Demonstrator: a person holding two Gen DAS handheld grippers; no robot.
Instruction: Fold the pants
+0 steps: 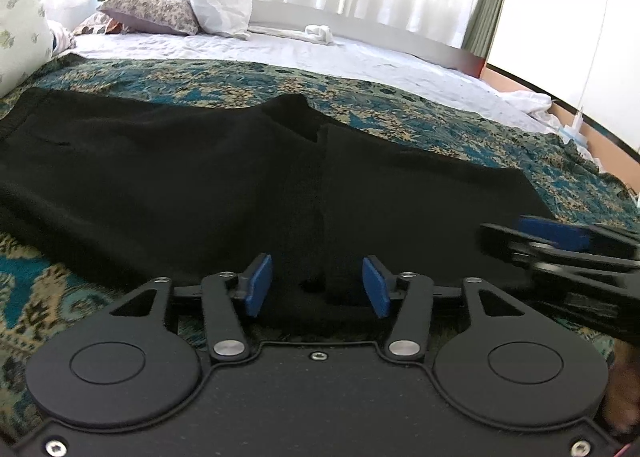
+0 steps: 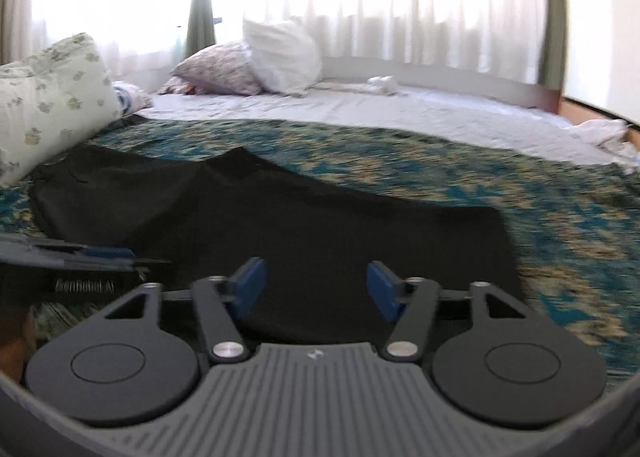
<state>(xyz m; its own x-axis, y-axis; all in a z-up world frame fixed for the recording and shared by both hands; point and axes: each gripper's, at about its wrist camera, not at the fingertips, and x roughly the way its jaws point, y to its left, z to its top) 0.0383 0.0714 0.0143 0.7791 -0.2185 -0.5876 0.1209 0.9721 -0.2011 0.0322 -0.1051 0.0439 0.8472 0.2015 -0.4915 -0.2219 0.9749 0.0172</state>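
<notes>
The left tool [image 1: 318, 285] and right tool [image 2: 318, 285] hover half-open and empty over the near edge of the black pants [image 1: 200, 185], positioned for regrasping.

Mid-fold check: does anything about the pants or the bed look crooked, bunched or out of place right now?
The black pants are not folded square: at the far edge a corner pokes up past the rest, and the overlapping layer's edge leaves a step down the middle. Both grippers, left and right, stand open above the cloth. The patterned bedspread lies flat.
</notes>
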